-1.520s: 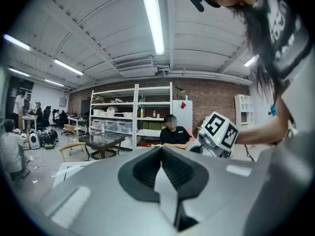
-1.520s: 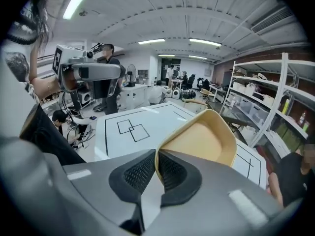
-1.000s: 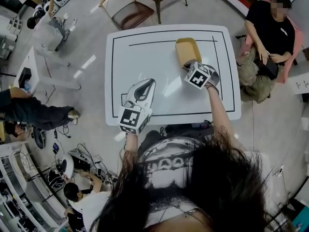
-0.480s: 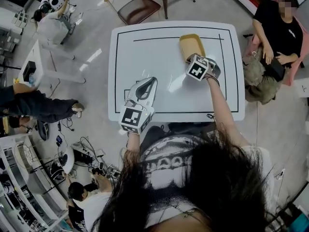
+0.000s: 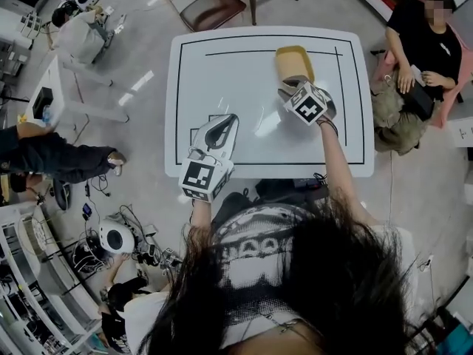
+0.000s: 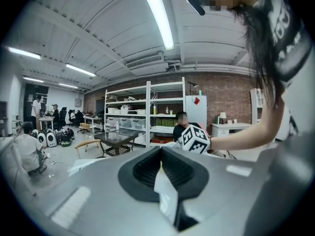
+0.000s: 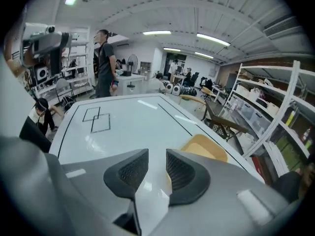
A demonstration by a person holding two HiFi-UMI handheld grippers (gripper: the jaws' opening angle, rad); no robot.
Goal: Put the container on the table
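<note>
Sitting on table, container just beyond right gripper, its fingers opening empty, left gripper fingers together

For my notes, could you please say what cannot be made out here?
container near end: head view, under the right gripper; right gripper view, behind one jaw. That gripper's jaws are opening; whether the rim lies between them is unclear.
table: left gripper view, mostly behind the left gripper.

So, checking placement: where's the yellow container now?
Head view: the yellow rectangular container sits far right on the white table, just beyond the right gripper, whose empty jaws are opening.
</note>
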